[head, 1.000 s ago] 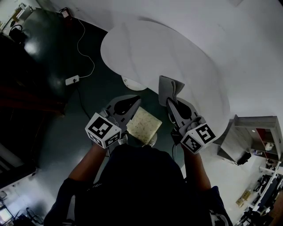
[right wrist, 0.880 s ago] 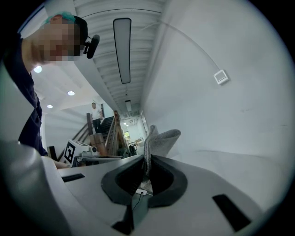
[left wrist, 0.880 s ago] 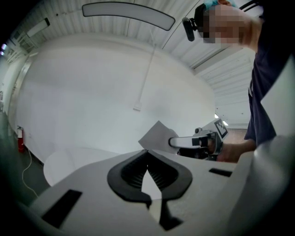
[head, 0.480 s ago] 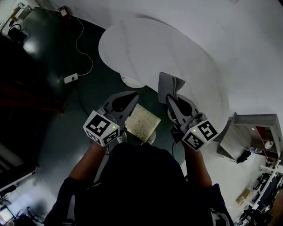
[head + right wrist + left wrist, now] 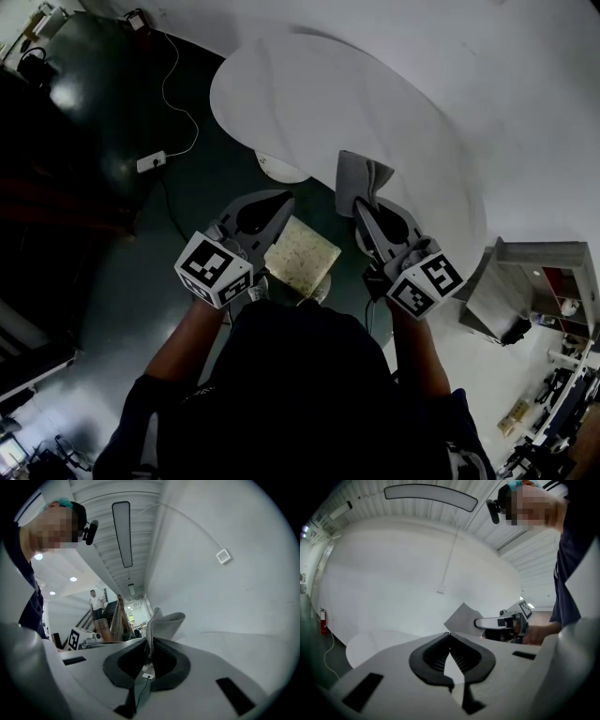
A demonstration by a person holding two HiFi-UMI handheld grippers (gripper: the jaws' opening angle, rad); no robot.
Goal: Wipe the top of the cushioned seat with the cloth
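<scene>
1. The right gripper (image 5: 150, 640) has its two black-padded jaws closed on a grey woven cloth (image 5: 165, 622). The cloth stands up out of the jaw tips toward 12 o'clock, with its top folded over to 2 o'clock.
2. The left gripper (image 5: 450, 634) holds nothing. Its jaw tips meet, and only the pale backdrop shows through the slit lower down between the pads.
3. In the head view the square cushioned seat (image 5: 302, 260), cream with fine speckles, lies near the middle of the picture, below and between the two grippers. The left gripper's jaws are at its 10 o'clock and the right gripper's jaws at its 2 o'clock.
4. The cloth is at about 1 o'clock from the seat and is apart from it, not on its top.
5. A wide white curved backdrop sheet (image 5: 328, 94) spreads over the dark green floor (image 5: 122, 272) from 11 o'clock round to 3 o'clock of the seat.
6. A white power strip (image 5: 150, 167) lies on the floor at 10 o'clock, with a thin white cable (image 5: 169, 84) running up from it toward 11 o'clock.
</scene>
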